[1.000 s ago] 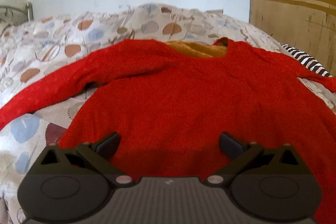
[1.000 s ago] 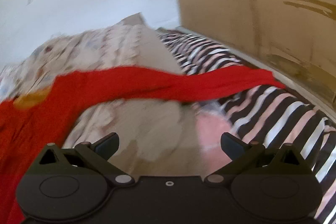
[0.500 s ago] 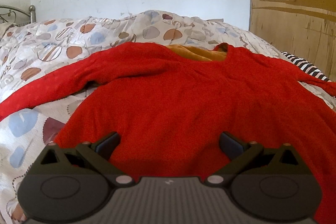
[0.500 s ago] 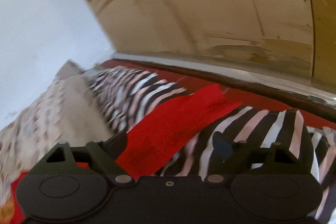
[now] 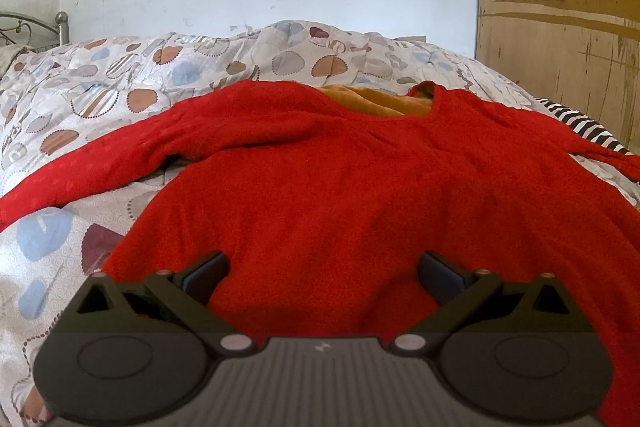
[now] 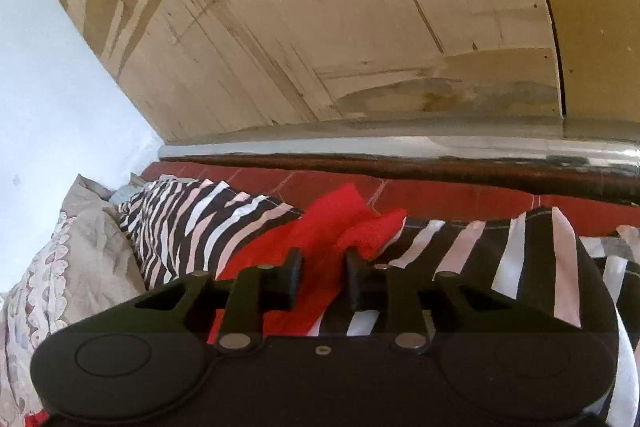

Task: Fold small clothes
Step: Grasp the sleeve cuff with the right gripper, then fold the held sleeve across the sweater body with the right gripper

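Red sweater (image 5: 340,187) lies spread face-up on the patterned quilt (image 5: 120,83) of the bed, an orange lining (image 5: 376,101) showing at the neck. Its hem is cut off behind the left gripper (image 5: 322,277), whose fingers stand wide over the cloth, gripping nothing. The sleeve end (image 6: 332,227) rests on a striped blanket (image 6: 192,215); the right gripper (image 6: 322,279) fingers have just been closing narrow onto it, bunching the cuff. No legible writing.

R gripper (image 6: 322,279) swung over to red sleeve (image 6: 320,227) end, jaws just closing on it.
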Available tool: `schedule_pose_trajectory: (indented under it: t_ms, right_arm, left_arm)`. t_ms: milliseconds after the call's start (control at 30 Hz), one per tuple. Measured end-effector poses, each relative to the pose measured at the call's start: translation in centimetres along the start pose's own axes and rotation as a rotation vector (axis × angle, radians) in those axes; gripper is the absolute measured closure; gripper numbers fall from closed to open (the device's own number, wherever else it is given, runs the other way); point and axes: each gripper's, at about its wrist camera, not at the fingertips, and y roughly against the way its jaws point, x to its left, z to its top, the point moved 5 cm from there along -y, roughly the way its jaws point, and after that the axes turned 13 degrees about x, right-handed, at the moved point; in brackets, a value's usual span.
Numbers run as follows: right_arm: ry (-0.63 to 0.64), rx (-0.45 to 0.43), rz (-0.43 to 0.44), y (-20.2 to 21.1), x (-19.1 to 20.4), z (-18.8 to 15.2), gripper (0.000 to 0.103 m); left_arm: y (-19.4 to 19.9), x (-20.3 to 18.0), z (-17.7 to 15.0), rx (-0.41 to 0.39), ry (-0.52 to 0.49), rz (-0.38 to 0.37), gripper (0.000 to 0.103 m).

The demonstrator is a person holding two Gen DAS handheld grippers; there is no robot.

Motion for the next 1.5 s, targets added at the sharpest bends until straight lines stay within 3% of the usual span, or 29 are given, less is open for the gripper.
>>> schedule_pose_trajectory:
  t_ms: [67,267,500,733,967,1133,1400,1500]
  right_arm:
    - [0.043,-0.018,-0.007,0.3,0.4,0.1,0.095]
    - [0.117,-0.065,0.038,2.6,2.8,0.5,0.097]
    - [0.345,-0.143,0.132,7.7,9.9,0.4,0.098]
    - [0.646,-0.234,0.212,12.9,18.8,-3.7,0.099]
    - [0.829,-0.178,0.401,16.0,27.1,-12.0,0.099]
    - [0.989,-0.035,0.530,17.0,30.6,-20.3,0.099]
    - [1.259,0.126,0.660,20.4,30.2,-33.4,0.099]
    - [1.378,0.121,0.673,22.2,28.7,-37.5,0.099]
  left_arm:
    - [0.0,0.0,0.0,-0.001,0.000,0.000,0.000]
    - [0.0,0.1,0.0,0.006,0.002,-0.003,0.000]
    - [0.5,0.3,1.1,0.075,0.013,-0.005,0.000]
    - [2.6,1.2,2.4,0.078,0.054,-0.034,0.000]
    - [5.7,4.4,4.7,-0.004,0.139,-0.027,0.000]
    - [6.8,6.9,5.4,-0.038,0.184,-0.003,0.000]
    - [7.3,10.4,5.0,-0.054,0.269,0.024,0.000]
    - [7.5,11.3,4.8,-0.056,0.284,0.035,0.000]
